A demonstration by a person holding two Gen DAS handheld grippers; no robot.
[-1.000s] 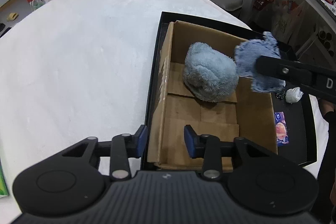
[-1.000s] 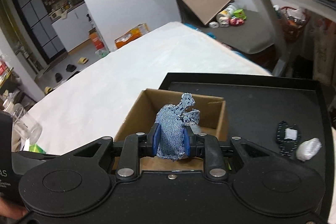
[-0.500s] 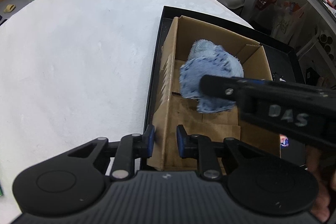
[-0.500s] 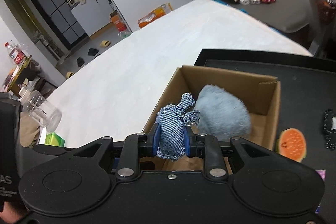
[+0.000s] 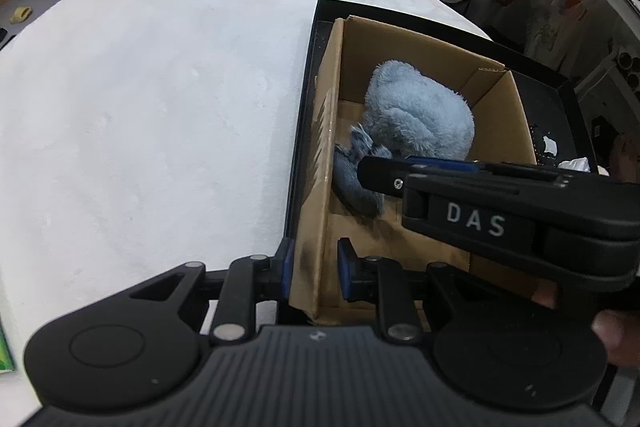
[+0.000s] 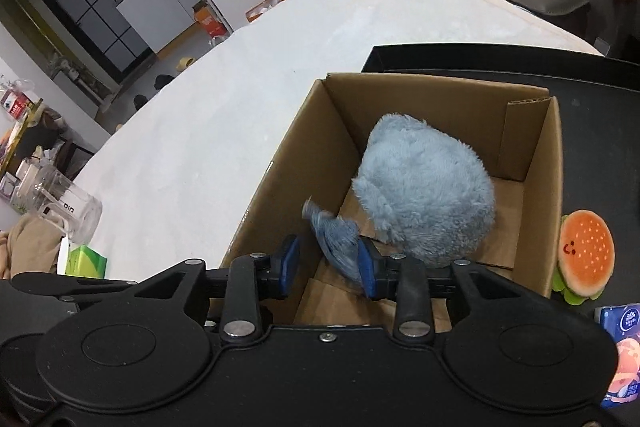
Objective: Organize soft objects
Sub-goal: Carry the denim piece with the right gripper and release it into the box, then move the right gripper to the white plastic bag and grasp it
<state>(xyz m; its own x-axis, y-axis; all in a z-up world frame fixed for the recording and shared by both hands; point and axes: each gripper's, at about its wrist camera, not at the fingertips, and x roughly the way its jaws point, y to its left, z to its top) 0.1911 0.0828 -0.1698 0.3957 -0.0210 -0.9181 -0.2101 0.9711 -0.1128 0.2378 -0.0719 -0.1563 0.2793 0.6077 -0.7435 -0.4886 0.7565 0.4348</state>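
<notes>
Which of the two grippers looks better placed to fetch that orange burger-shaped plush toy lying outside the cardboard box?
Probably the right gripper: its jaws have just opened, dropping the denim scrap, and the orange burger-shaped plush toy lies on its side. The left gripper clamps the cardboard box wall.

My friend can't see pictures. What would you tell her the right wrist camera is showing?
The right claw, jaws just opened, is letting a scrap of denim cloth drop into a cardboard box, next to a fluffy blue plush. A burger-shaped plush toy lies outside the box on a black tray.
</notes>
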